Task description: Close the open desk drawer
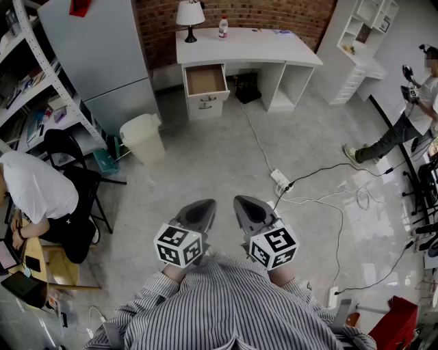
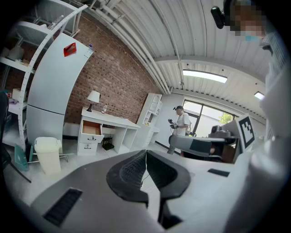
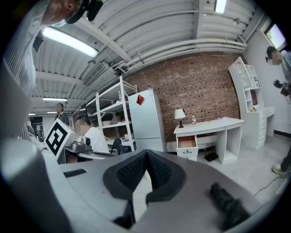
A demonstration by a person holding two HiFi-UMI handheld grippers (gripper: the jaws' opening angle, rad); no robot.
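Looking across the room, the open drawer (image 1: 205, 79) is the top one in the white bench (image 1: 253, 46) against the brick wall. It's pulled out toward me with its brown inside showing. The two drawers under it sit flush. A lamp (image 1: 190, 15) and a small bottle (image 1: 223, 27) stand on top right above it, so I'd guess a gentle shove beats a slam.

Left tongs (image 1: 200, 207) and right tongs (image 1: 245, 204) are both pressed together with nothing between them, held low by my chest, side by side and pointed at the bench. Makes sense to me: I'm well apart from it, and a closed tip is fine for pushing a drawer front.

On the floor in between there's a power strip (image 1: 280, 179) with loose cables to the right and a bin (image 1: 142, 137) to the left.

Nothing legible anywhere. There are just square markers on the cubes and a red tag (image 2: 69, 49) on the grey fridge (image 1: 102, 55), and the bottle's label is too small to read.
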